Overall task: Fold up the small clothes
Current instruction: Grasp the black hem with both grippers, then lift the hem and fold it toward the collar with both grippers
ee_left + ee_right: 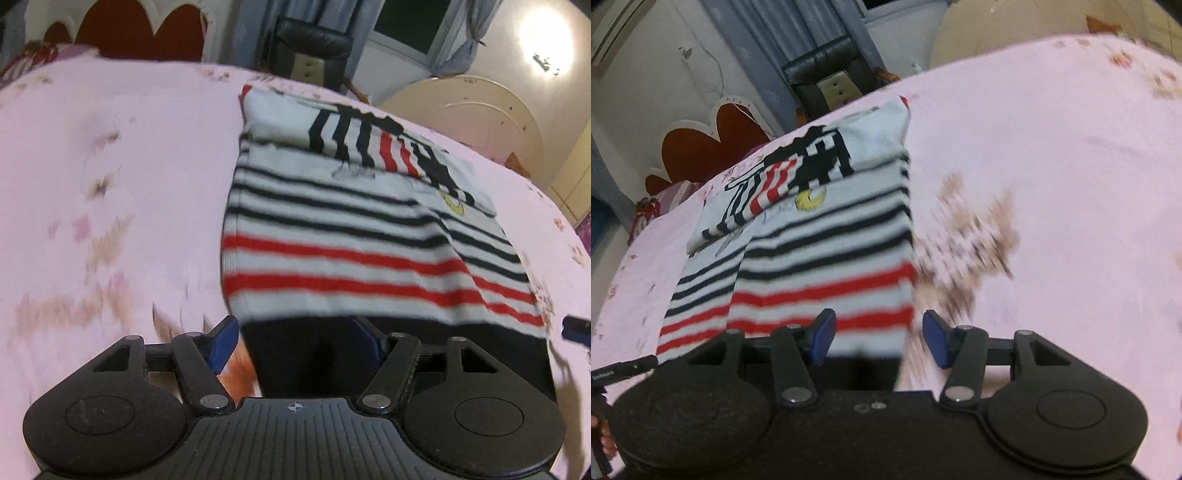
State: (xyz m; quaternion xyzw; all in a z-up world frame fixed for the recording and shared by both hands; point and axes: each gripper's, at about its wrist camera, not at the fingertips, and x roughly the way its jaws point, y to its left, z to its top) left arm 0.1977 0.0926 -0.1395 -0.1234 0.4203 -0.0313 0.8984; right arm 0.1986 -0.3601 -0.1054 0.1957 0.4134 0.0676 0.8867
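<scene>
A small white garment [351, 229] with black and red stripes and a black hem lies folded lengthwise on the pink bed sheet [129, 166]. It also shows in the right wrist view [827, 251]. My left gripper [295, 339] is open at the near left corner of the black hem, which lies between its blue fingers [223, 345]. My right gripper [879, 339] is open at the near right corner, its blue fingers [823, 332] straddling the garment's right edge. Both views are motion-blurred.
The sheet [1052, 166] has faint floral prints. Behind the bed are a black chair [314, 48], a red headboard [140, 33], curtains and a cream round panel [480, 114]. The right gripper's tip [576, 328] shows at the left view's right edge.
</scene>
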